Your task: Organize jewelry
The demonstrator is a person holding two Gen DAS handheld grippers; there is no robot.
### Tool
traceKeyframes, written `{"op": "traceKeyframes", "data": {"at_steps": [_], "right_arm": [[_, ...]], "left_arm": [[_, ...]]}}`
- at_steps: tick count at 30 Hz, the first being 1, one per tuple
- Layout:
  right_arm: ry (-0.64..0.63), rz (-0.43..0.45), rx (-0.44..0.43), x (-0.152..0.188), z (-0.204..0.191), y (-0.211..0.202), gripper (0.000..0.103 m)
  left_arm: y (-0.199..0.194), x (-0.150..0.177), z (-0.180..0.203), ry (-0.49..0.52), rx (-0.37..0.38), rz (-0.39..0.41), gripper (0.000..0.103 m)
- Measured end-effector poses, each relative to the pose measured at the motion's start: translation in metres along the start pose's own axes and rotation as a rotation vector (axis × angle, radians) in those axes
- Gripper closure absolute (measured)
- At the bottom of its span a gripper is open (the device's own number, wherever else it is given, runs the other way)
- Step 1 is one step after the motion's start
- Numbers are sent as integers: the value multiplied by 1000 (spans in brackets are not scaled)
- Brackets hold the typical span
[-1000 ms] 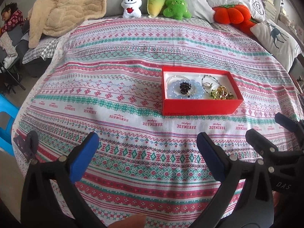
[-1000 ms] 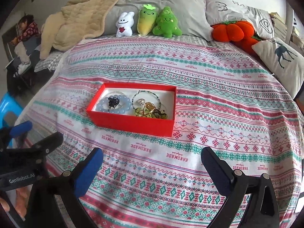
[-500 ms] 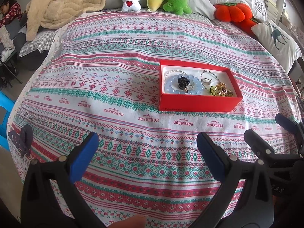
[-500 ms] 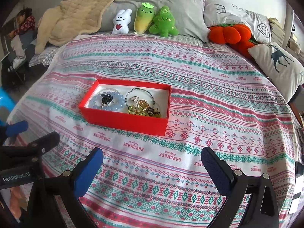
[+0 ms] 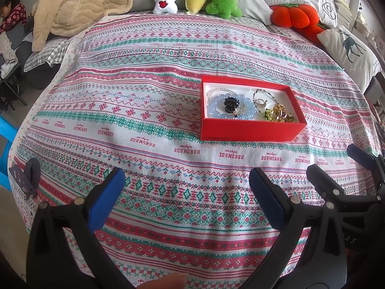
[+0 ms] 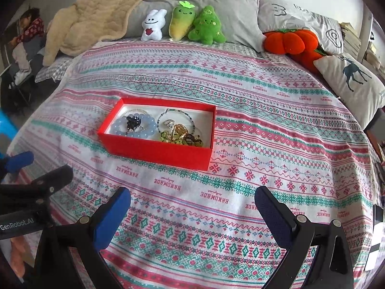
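Observation:
A red box [image 5: 250, 128] [image 6: 156, 150] with a white lining sits on the patterned bedspread [image 5: 144, 125]. Inside lie a pale blue bead bracelet [image 5: 250, 109] [image 6: 150, 125] with a black piece [image 5: 229, 103] on it, a thin beaded bracelet [image 6: 176, 113] with a ring [image 6: 169, 123], and a gold and green tangle [image 5: 279, 115] [image 6: 180, 134]. My left gripper [image 5: 186, 190] hangs open over the bedspread, nearer than the box and left of it. My right gripper [image 6: 192, 207] is open too, just nearer than the box. Both hold nothing.
Three plush toys [image 6: 182, 24] line the grey pillow [image 6: 216, 7] at the head. A beige blanket [image 5: 79, 7] lies at back left, an orange pumpkin cushion [image 6: 291, 41] and deer pillow [image 6: 353, 82] at back right. A dark item [image 5: 27, 175] lies at the bed's left edge.
Both grippers have edged forward toward the box, which sits lower and nearer in the views. Both stay open and empty.

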State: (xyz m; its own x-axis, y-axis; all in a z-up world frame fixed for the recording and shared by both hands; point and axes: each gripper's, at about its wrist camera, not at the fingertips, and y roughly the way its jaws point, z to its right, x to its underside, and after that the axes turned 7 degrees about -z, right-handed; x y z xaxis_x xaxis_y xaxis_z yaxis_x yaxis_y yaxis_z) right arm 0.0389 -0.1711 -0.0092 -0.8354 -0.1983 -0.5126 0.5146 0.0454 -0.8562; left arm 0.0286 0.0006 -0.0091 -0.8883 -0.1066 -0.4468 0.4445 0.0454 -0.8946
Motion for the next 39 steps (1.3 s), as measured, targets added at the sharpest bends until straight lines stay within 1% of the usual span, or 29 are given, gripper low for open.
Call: {"op": "traceKeyframes", "data": {"at_steps": [39], "right_arm": [[4, -6, -3, 1, 2, 4, 0]], "left_arm": [[0, 1, 2, 5, -1, 2, 1]]}}
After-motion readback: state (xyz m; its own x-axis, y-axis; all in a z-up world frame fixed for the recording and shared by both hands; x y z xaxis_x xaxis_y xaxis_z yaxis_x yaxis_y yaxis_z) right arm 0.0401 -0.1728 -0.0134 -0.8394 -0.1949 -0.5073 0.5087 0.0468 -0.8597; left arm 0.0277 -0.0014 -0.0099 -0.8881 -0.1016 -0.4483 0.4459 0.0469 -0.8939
